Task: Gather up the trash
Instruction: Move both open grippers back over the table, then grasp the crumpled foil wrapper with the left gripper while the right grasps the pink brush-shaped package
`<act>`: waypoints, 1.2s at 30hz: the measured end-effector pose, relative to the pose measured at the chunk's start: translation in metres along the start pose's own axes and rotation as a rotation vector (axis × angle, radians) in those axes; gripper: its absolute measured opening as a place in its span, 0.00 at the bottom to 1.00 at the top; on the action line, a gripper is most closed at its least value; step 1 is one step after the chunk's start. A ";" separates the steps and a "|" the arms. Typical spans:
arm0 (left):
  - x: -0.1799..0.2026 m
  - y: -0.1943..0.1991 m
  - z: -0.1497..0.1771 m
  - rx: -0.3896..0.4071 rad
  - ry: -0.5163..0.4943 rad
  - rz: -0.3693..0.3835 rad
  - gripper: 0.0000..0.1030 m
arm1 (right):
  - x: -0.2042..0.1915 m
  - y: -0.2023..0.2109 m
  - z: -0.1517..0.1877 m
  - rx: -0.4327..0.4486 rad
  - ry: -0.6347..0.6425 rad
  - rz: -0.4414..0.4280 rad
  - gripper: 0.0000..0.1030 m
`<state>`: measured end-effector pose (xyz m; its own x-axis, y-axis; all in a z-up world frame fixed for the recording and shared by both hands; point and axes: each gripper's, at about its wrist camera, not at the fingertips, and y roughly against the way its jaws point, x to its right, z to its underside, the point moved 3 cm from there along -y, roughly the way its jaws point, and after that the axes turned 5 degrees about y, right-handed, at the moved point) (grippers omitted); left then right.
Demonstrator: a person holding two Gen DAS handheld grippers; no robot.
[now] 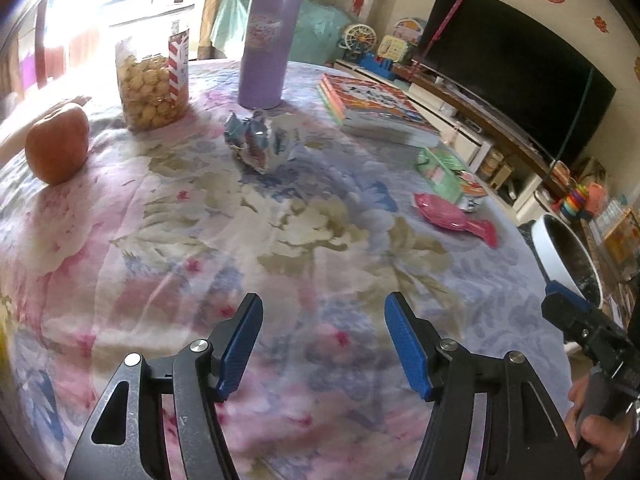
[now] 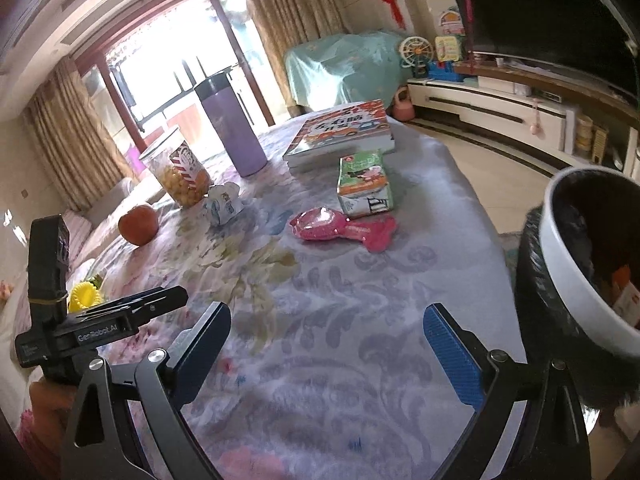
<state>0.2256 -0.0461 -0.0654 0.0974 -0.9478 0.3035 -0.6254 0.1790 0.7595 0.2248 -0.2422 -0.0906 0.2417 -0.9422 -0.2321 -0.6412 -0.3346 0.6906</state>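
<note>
Progress: early-to-mid, judged | left gripper point(image 1: 324, 344) spread, empty | right gripper point(image 2: 328, 356) spread, empty | left on floral tablecloth point(image 2: 360, 360): crumpled blue-white wrapper point(image 1: 262, 142), pink plastic packet point(image 2: 340, 230), green drink carton point(image 2: 364, 184) | white-rimmed black-lined bin point(image 2: 560, 248) beside table, some scraps inside.

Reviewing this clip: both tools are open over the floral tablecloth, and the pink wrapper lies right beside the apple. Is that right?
Not quite. The pink wrapper lies beside the green carton, far from the apple, as the right wrist view shows. Both the left tool and the right tool are indeed open over the floral tablecloth.
</note>
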 end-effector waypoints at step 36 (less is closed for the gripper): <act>-0.007 -0.105 -0.090 0.005 -0.053 -0.048 0.22 | 0.011 -0.079 -0.036 -0.178 0.135 -0.037 0.32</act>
<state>0.3600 -0.0344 -0.0953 0.0867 -0.9679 0.2358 -0.6248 0.1315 0.7696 0.3043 -0.2256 -0.1228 0.3651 -0.9146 -0.1740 -0.4943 -0.3489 0.7962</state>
